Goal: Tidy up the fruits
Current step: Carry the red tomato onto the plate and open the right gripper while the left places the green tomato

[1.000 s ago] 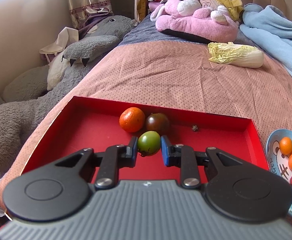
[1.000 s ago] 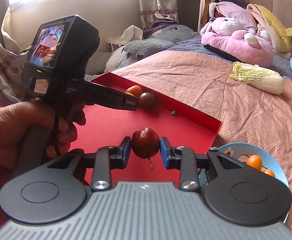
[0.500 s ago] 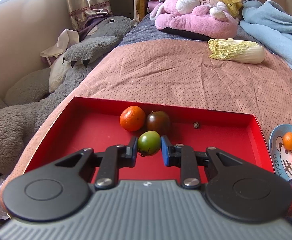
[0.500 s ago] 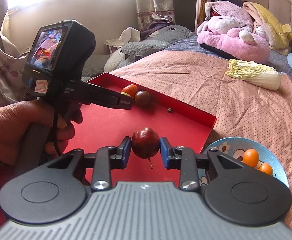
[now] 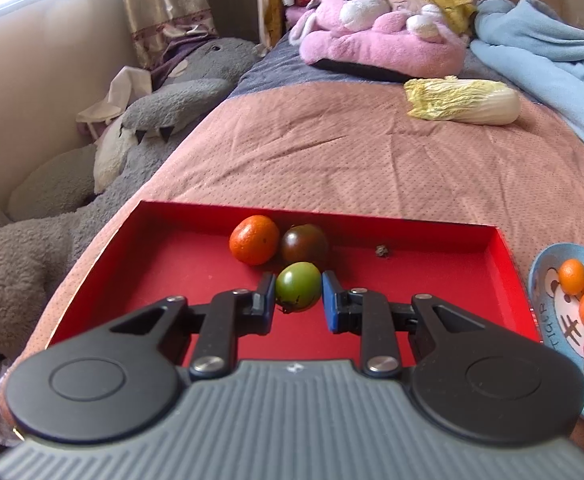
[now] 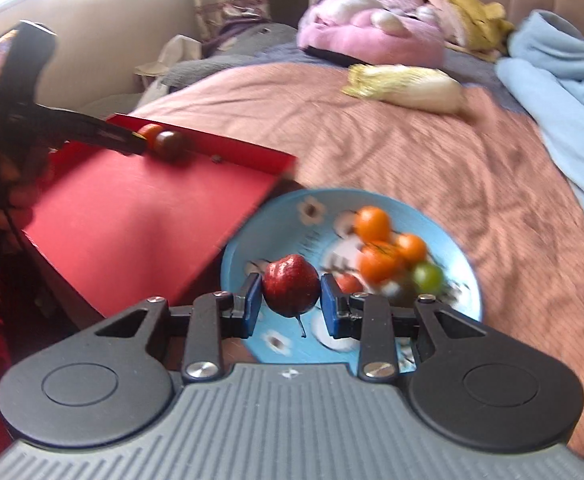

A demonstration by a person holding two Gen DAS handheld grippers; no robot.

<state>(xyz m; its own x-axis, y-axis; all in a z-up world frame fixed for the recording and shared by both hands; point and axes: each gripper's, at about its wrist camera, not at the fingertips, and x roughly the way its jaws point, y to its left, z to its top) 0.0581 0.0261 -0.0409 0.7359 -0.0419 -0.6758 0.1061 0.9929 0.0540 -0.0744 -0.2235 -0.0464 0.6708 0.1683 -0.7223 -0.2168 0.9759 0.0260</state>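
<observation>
Your left tool (image 5: 298,296) holds the green tomato (image 5: 298,287) over the red tray (image 5: 432,276), just near of the orange (image 5: 254,239) and dark tomato (image 5: 304,243). Your right tool (image 6: 290,303) grips the red fruit (image 6: 290,290) above the blue bowl (image 6: 267,236), right of the tray.

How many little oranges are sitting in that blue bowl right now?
3 show: one orange at the far side of the blue bowl, another orange beside it, a third orange nearer. Blur may hide more.
</observation>
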